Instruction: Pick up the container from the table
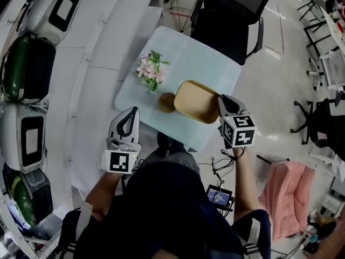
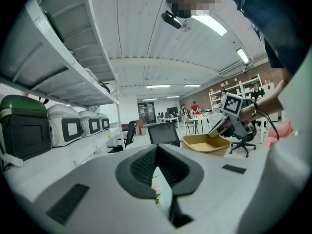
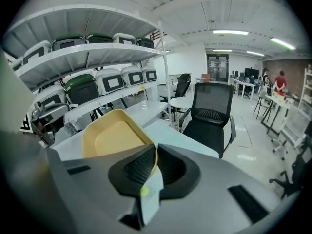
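Observation:
The tan, shallow container (image 1: 195,100) hangs tilted just over the front right part of the pale blue table (image 1: 205,58). My right gripper (image 1: 220,99) is shut on its near rim. In the right gripper view the thin rim sits pinched between the pads (image 3: 141,165), and the container (image 3: 114,138) reaches away to the left. The left gripper view shows the container (image 2: 204,143) raised, with the right gripper (image 2: 217,129) on it. My left gripper (image 1: 131,111) hovers at the table's front left edge, shut and holding nothing (image 2: 156,152).
A pink flower bunch (image 1: 152,70) and a round brown object (image 1: 166,102) lie on the table left of the container. A black office chair (image 1: 232,9) stands behind the table. White shelves with green and white cases (image 1: 29,69) run along the left.

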`<state>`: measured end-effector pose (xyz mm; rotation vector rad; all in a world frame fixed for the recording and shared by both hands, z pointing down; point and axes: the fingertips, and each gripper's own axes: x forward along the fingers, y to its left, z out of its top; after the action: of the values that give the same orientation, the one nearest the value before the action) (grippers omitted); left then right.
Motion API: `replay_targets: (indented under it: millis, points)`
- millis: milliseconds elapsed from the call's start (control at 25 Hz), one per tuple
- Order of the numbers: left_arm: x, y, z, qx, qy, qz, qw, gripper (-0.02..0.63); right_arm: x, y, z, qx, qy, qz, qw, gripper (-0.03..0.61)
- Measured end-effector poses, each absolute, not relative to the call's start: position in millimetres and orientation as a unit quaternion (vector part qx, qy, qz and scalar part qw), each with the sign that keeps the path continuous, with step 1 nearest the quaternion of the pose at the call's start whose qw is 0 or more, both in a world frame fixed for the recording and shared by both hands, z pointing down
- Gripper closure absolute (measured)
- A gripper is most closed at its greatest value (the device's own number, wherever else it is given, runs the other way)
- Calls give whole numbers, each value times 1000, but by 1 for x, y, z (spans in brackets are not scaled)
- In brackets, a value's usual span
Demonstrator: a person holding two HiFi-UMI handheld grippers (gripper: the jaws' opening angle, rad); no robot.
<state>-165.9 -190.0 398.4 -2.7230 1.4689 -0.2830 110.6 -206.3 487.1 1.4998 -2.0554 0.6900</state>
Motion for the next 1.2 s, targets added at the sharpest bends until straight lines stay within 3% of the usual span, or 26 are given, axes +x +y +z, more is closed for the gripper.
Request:
replay_targets:
  millis: [840,1200]
  points:
    - [-164,-185,394,-884,460,-83,16,611,62,-161,448,521,-776,232,270,561]
    - [-171,-181,388,-880,468,-75,18,611,51,-142,416,545,-786,177,232,560]
